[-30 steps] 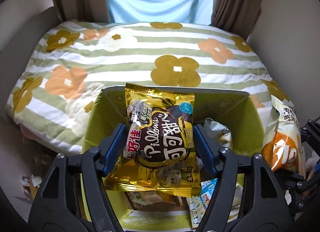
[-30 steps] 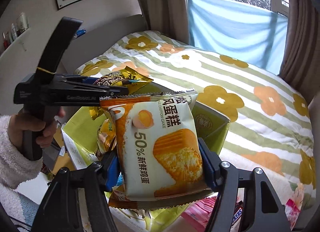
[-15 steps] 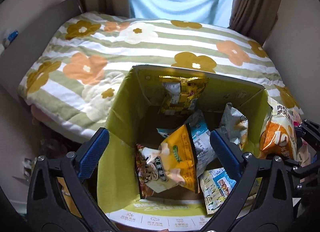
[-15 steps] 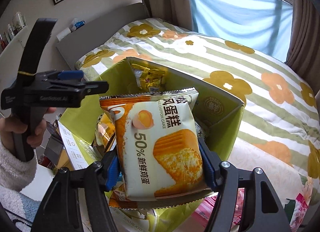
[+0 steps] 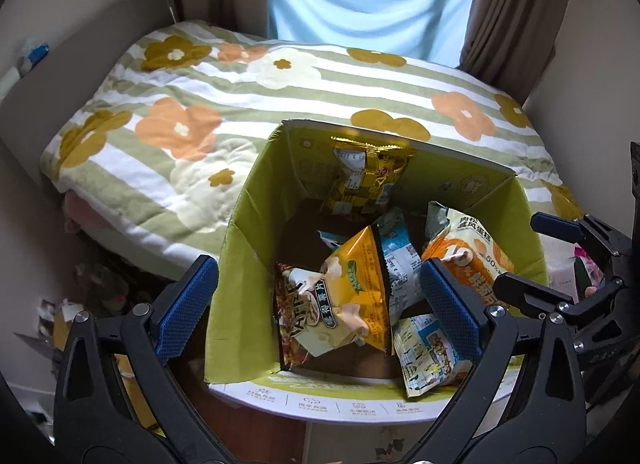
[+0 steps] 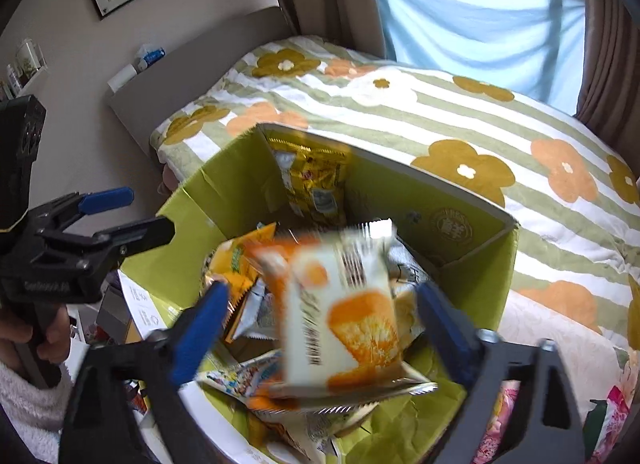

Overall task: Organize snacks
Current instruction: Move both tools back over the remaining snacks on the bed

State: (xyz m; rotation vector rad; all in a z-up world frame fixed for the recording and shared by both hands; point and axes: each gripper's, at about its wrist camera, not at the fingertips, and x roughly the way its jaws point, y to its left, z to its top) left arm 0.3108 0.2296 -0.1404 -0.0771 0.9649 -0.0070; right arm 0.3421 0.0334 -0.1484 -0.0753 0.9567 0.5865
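An open green cardboard box (image 5: 248,264) stands against the bed with several snack packets inside. A gold packet (image 5: 364,180) leans on its far wall, and a yellow chip packet (image 5: 344,292) lies in the middle. My left gripper (image 5: 316,276) hangs open and empty above the box. My right gripper (image 6: 322,292) has its jaws opening; the orange-and-white cake packet (image 6: 344,316) is blurred between the fingers, clear of both pads, dropping into the box (image 6: 460,224). The left wrist view shows that cake packet (image 5: 468,260) at the box's right side, beside the right gripper (image 5: 548,260).
A bed with a green-striped flowered quilt (image 5: 280,104) lies behind the box. Curtains and a blue cloth hang at the window. Pink packets (image 6: 612,416) lie right of the box. A hand in a fluffy white sleeve (image 6: 52,340) holds the left gripper (image 6: 136,216).
The left gripper let go of the gold packet, which now leans on the box's far wall, and drew back left. The right gripper's jaws spread and the cake packet slipped down.
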